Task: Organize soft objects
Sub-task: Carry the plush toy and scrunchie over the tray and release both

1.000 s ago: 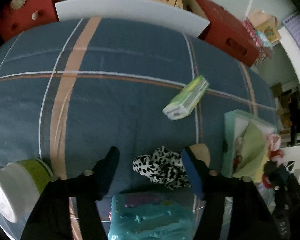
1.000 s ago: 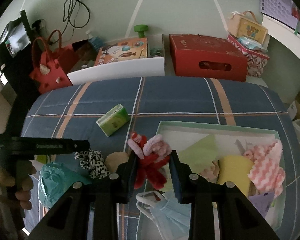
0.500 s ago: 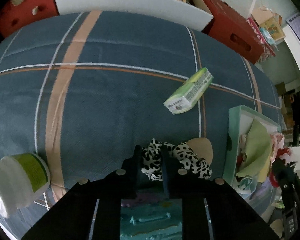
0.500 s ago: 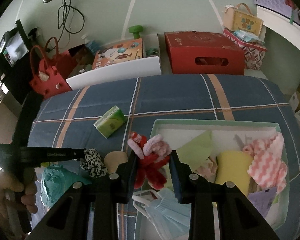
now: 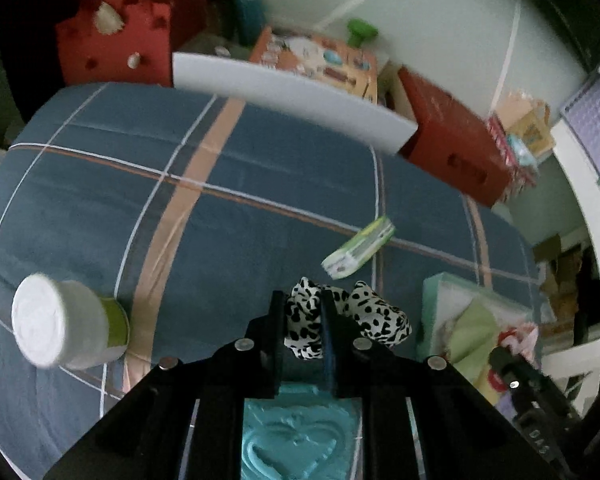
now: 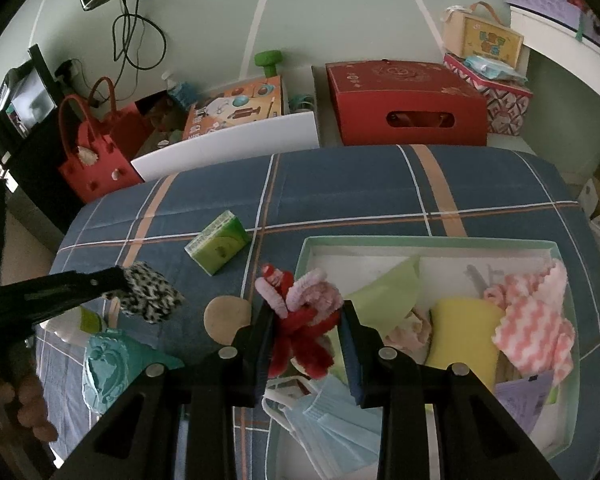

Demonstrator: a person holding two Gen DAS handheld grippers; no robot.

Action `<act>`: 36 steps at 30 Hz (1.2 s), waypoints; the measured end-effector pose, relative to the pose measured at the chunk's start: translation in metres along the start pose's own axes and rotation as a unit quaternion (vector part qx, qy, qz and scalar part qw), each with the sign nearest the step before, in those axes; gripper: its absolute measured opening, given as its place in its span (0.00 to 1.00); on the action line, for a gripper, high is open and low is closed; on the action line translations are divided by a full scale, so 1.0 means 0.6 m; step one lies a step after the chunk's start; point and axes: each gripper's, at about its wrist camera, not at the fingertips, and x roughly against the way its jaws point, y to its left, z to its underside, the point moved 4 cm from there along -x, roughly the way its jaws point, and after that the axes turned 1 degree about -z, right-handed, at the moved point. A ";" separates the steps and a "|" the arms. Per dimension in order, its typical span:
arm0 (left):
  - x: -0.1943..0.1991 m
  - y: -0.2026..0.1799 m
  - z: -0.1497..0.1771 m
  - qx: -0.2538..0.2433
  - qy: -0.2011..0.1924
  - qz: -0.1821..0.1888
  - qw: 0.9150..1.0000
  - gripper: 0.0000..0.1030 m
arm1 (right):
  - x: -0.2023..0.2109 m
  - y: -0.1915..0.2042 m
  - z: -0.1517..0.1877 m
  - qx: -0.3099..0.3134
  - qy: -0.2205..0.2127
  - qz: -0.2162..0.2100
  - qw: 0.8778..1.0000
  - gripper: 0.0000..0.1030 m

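Left wrist view: left gripper (image 5: 302, 312) jaws clamped on a leopard-print scrunchie (image 5: 340, 320), which sticks out past the fingertips and looks lifted off the blue plaid bedspread (image 5: 220, 200). White roll with green label (image 5: 66, 322) lies at left, a green tissue pack (image 5: 358, 253) sits ahead on the bedspread, a teal embossed pouch (image 5: 296, 436) is under the gripper body, and the mint-green box (image 5: 432, 292) is at right. Right wrist view: right gripper (image 6: 305, 328) jaws pinch a red and pink pipe-cleaner flower (image 6: 300, 316), held over the left rim of the mint-green box (image 6: 420, 240). Box holds a pink wavy cloth (image 6: 536, 328), yellow sponge (image 6: 464, 332), light green cloth (image 6: 388, 292) and blue face masks (image 6: 332, 420). The left gripper (image 6: 120, 280) shows at left with the scrunchie (image 6: 148, 298) hanging from its tips, above the bedspread, near a round tan pad (image 6: 226, 318) and the teal pouch (image 6: 108, 364). Tissue pack (image 6: 218, 246) lies further back.
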 end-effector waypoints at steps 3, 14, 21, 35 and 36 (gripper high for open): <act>0.011 -0.013 0.006 0.014 -0.020 0.015 1.000 0.16 | 0.001 0.000 0.000 0.000 0.000 0.002 1.000 0.32; 0.045 -0.092 0.018 -0.009 -0.073 0.046 0.996 0.16 | 0.009 -0.018 0.002 -0.010 -0.006 0.015 1.000 0.32; 0.043 -0.157 0.043 -0.055 -0.073 0.070 0.993 0.16 | 0.017 -0.061 0.002 -0.038 -0.011 0.031 0.999 0.32; 0.016 -0.265 0.102 -0.138 -0.052 0.105 0.984 0.16 | 0.045 -0.208 0.021 -0.129 -0.018 0.090 0.987 0.32; 0.013 -0.271 0.106 -0.142 -0.048 0.110 0.983 0.16 | 0.047 -0.218 0.023 -0.134 -0.018 0.092 0.986 0.32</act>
